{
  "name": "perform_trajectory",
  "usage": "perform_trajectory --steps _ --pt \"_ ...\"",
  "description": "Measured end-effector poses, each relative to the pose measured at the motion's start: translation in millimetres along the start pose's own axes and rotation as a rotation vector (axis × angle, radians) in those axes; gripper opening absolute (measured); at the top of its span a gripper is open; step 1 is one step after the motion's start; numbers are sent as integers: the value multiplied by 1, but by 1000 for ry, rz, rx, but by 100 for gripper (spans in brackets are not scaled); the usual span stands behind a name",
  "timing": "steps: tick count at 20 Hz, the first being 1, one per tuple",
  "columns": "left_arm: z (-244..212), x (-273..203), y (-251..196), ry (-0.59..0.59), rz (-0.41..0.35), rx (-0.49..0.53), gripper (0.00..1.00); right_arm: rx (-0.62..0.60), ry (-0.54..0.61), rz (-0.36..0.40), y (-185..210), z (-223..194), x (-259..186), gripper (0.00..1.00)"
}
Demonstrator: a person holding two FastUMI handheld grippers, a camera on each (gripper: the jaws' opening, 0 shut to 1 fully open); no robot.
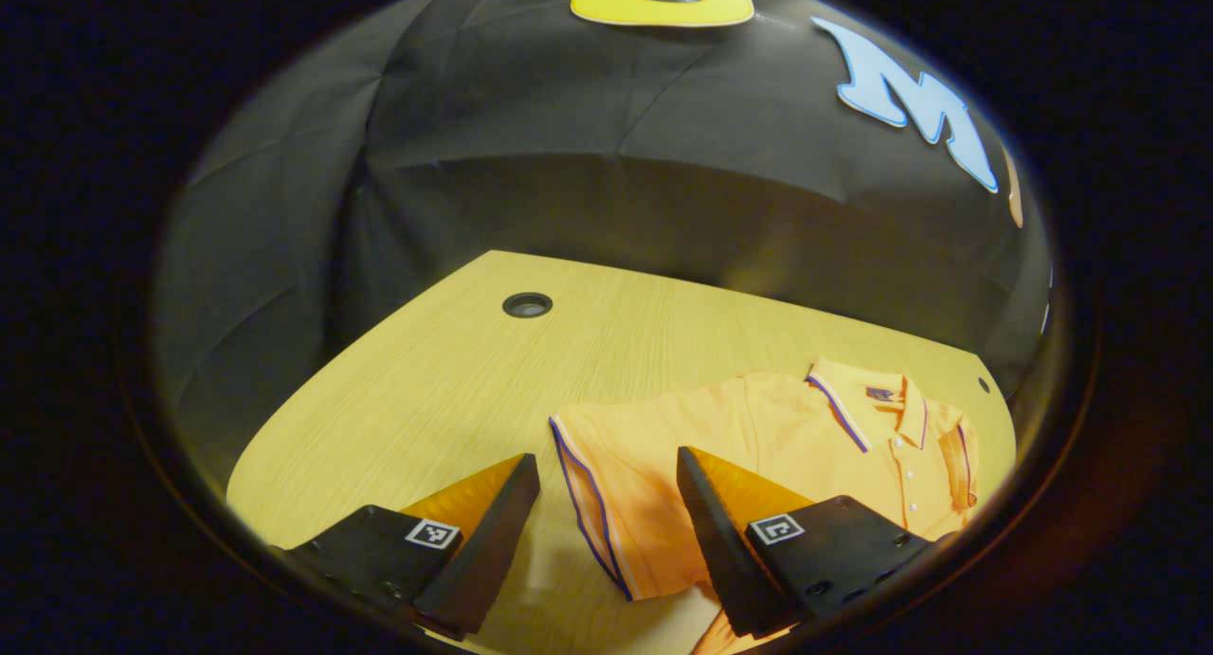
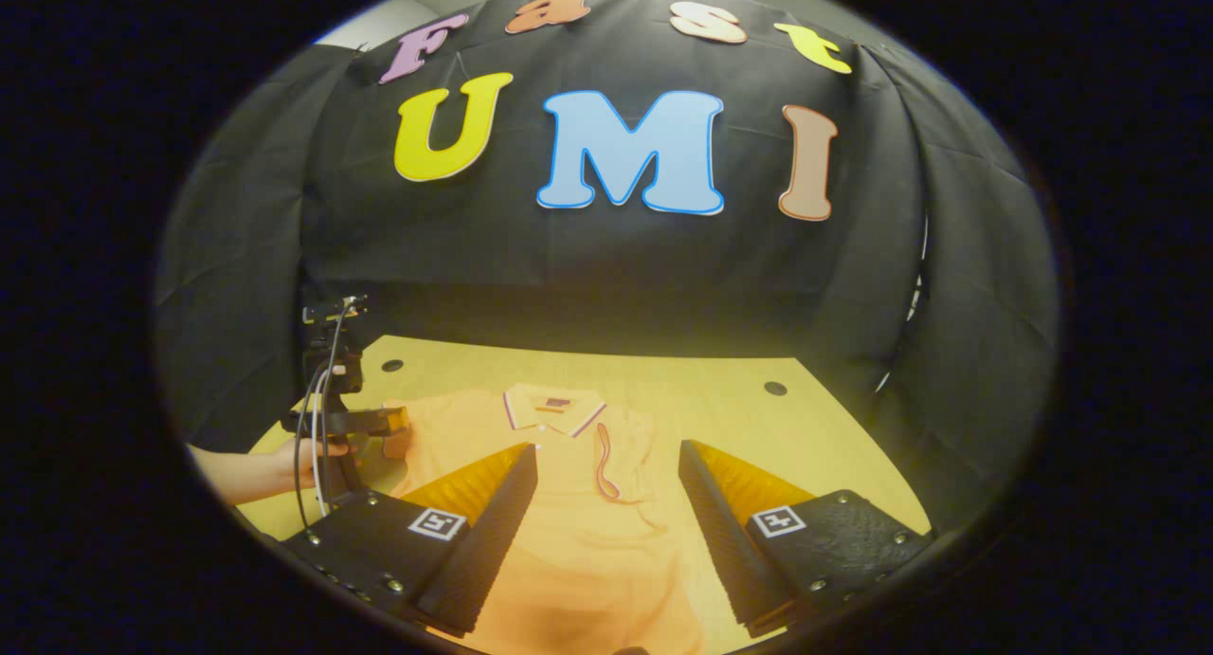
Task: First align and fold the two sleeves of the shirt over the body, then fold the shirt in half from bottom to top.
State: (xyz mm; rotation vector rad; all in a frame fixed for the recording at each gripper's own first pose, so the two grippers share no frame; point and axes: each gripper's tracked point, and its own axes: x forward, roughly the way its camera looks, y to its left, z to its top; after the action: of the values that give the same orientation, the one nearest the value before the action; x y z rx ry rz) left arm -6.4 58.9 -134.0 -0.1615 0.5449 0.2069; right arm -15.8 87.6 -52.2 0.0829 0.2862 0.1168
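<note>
We see a pale wooden table point(image 1: 445, 371) with a visible grain, its far edge running along the black cloth wall. A round dark hole point(image 1: 527, 304) sits in the top near the far left corner in the left gripper view, and a smaller one point(image 1: 984, 385) near the far right. An orange polo shirt point(image 1: 758, 446) lies flat on the wood, collar toward the wall. In the right gripper view the shirt point(image 2: 588, 532) spreads over the middle of the table point(image 2: 805, 427), with bare wood to its right
</note>
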Motion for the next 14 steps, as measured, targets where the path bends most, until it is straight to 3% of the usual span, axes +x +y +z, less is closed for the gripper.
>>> perform_trajectory --steps 5,6,9,11,12,14 --pt "-8 1 1 44 1 29 96 41 4 -5 -2 -2 -9 94" --pt "-9 0 2 47 8 36 89 52 5 -10 -4 -2 -11 94" --pt "-10 -1 17 57 68 78 53 86 6 -15 -9 -5 -16 95" --pt "-10 -1 15 59 59 80 30 95 3 -25 -13 -7 -18 95" --pt "-13 1 15 64 42 90 30 92 3 -32 -15 -8 -19 94" --pt "-12 1 13 65 41 103 10 93 4 -33 -16 -9 -20 95"
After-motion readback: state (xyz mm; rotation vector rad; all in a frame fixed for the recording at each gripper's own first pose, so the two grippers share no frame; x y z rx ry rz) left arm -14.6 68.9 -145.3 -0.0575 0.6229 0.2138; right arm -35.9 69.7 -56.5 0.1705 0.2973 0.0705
